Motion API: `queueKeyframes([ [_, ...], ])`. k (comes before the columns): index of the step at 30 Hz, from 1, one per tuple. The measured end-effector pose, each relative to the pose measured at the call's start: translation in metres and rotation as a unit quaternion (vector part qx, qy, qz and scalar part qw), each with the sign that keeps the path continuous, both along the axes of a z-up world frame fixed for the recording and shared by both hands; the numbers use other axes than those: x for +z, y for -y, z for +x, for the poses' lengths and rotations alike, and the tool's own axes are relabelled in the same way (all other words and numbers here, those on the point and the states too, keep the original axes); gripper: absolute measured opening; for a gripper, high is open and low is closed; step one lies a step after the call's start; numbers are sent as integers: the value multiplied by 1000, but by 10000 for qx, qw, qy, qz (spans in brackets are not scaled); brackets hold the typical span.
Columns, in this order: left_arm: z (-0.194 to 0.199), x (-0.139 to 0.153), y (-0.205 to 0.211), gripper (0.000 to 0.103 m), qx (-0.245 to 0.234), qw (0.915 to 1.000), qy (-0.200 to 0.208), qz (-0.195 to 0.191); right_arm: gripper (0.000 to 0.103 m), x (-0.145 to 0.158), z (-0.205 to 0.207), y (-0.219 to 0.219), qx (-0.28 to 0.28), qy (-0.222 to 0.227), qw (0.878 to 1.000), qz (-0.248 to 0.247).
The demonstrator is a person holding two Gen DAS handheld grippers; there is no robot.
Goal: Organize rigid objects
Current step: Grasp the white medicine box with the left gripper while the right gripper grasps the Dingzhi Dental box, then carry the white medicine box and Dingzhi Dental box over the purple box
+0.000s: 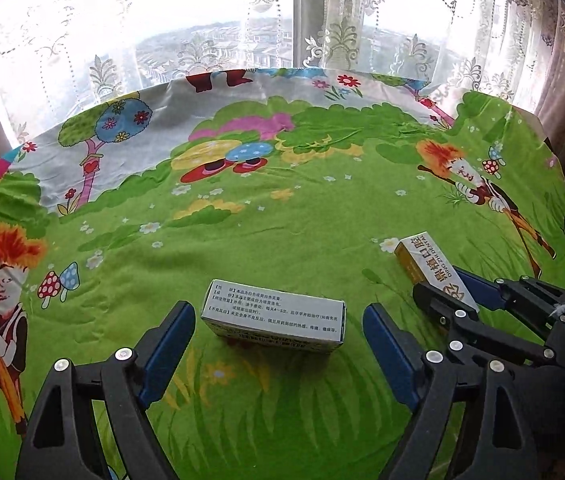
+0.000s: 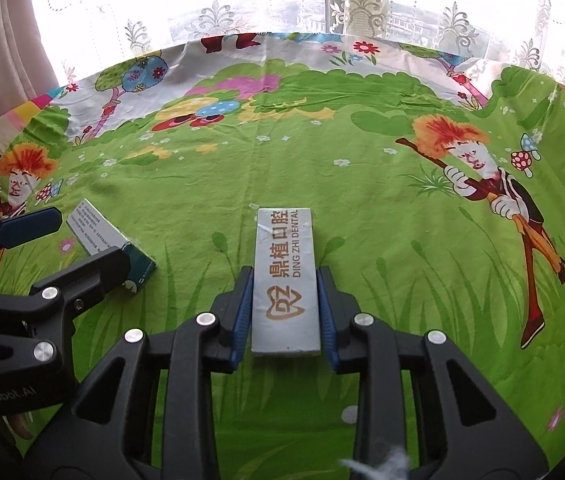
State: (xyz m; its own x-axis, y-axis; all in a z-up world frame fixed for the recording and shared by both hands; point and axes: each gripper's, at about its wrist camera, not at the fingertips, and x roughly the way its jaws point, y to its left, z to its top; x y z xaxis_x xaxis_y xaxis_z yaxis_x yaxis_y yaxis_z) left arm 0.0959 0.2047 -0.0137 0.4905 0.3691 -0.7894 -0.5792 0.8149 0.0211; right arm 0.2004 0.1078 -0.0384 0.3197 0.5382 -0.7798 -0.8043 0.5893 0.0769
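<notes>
Blue-padded right gripper (image 2: 285,312) clamped on dental box (image 2: 285,276), its near end hidden; left gripper (image 1: 278,340) wide apart.

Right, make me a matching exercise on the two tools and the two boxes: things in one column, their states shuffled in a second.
Things:
1. left tool
2. right tool
3. dental box
4. medicine box

States:
A. clamped along its long sides
B. lying free on the cloth
C. jaws wide, nothing gripped
D. shut on a box

Pairs: 1-C, 2-D, 3-A, 4-B
</notes>
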Motion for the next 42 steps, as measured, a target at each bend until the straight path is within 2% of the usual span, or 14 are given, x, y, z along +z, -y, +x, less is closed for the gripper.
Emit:
queueKeyframes([
  [10, 8, -18, -16, 87, -154, 9998, -20, -118, 35, 0, 1, 1, -17, -23, 10000, 21],
  [11, 8, -20, -16, 86, -180, 9997, -24, -132, 35, 0, 1, 1, -20, -26, 10000, 22],
  [13, 10, -25, -14, 76, -240, 9996, -87, -142, 35, 0, 1, 1, -22, -26, 10000, 21],
  [21, 2, -27, -7, 76, -111, 9997, 30, -193, 35, 0, 1, 0, -20, -11, 10000, 6],
  [26, -8, -26, 0, 76, 137, 9996, 16, -232, 35, -1, 0, 0, -20, -1, 10000, -4],
  [33, -36, -24, 7, 76, 726, 9968, 60, -340, 35, 0, -2, 0, 33, 8, 10000, 4],
  [42, -89, -18, 22, 76, 1663, 9845, 336, -443, 35, 4, -20, -1, 407, -213, 9989, 126],
])
